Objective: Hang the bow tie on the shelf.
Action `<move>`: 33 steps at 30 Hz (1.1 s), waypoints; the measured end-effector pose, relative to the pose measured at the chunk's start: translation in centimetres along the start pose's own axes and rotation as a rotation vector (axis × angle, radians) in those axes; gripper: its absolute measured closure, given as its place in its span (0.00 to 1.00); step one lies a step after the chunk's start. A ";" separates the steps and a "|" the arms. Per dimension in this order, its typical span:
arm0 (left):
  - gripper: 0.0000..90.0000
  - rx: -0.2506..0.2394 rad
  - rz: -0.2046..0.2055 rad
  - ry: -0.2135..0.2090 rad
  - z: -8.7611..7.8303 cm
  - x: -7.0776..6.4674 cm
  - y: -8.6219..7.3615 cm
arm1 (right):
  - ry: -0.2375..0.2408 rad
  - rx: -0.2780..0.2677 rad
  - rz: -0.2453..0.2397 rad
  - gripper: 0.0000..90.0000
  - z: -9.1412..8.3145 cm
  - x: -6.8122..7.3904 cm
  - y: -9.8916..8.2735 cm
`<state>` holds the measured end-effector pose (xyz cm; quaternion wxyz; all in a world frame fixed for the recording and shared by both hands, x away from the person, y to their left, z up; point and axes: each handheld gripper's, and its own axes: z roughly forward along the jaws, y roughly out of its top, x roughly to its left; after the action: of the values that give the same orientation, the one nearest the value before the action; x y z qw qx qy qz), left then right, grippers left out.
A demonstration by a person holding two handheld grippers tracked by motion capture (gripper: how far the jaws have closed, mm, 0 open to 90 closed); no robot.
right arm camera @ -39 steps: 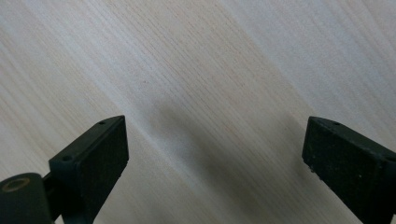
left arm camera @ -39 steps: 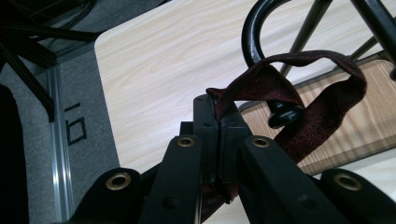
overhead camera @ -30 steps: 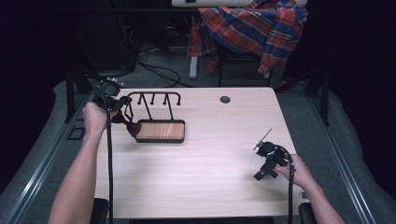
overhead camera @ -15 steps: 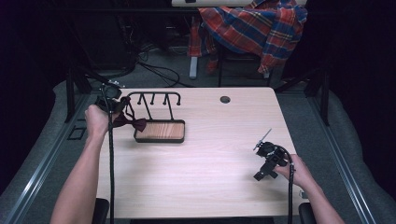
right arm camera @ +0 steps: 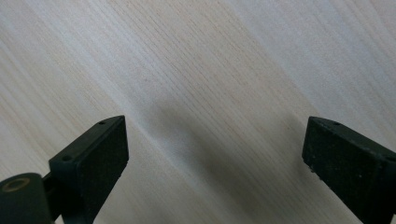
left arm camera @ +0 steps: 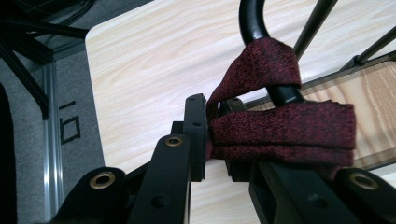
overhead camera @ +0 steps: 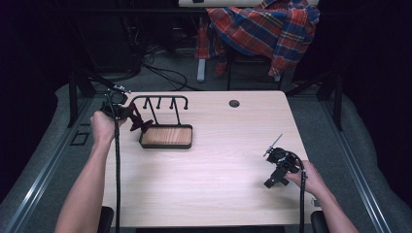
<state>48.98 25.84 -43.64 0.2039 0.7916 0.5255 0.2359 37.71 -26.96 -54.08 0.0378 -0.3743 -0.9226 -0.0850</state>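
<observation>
**Dark red band at the rack's left post**

At far left in the high view, grey floor with a metal rail (overhead camera: 46,165) running along the table's edge. Next, the left gripper (overhead camera: 130,115) in the person's left hand (overhead camera: 103,127), level with the left post of the black wire rack (overhead camera: 160,104). In the left gripper view (left arm camera: 212,135), jaws standing a narrow gap apart, having just been opening a little; dark red fabric band (left arm camera: 280,126) looped around the rack's curved black post, its lower folds lying across the jaw on the right, one end tucked into the gap. Whether the pads press on that end: cannot tell. Rack post directly ahead of the jaws, blocking the way forward; thinner rack prongs rising beyond it. Rack base, a wooden tray (overhead camera: 166,137) with dark rim, just right of the band.

Mid-table: bare light wood (overhead camera: 223,160), a round cable hole (overhead camera: 234,103) near the far edge. Behind the table, a plaid cloth (overhead camera: 265,26) draped over a chair.

At right, the right gripper (overhead camera: 273,183) in the right hand (overhead camera: 308,177), well apart from the rack, low over the tabletop. In the right gripper view (right arm camera: 215,158), jaws spread wide, nothing between them but wood grain.
</observation>
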 end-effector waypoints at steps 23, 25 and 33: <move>0.98 0.066 0.057 0.022 -2.3 0.2 0.3 | 0.001 -0.002 0.002 0.08 0.1 0.1 0.0; 0.98 0.077 0.064 0.025 -2.6 0.2 0.4 | -0.002 -0.001 -0.003 0.08 0.0 0.1 0.0; 0.98 0.100 0.127 0.039 -4.3 -0.3 1.5 | 0.002 -0.003 0.002 0.08 0.1 0.0 0.0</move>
<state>47.41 25.32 -39.38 0.1385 0.8278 0.4894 0.2369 37.69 -26.89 -54.20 0.0381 -0.3754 -0.9221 -0.0865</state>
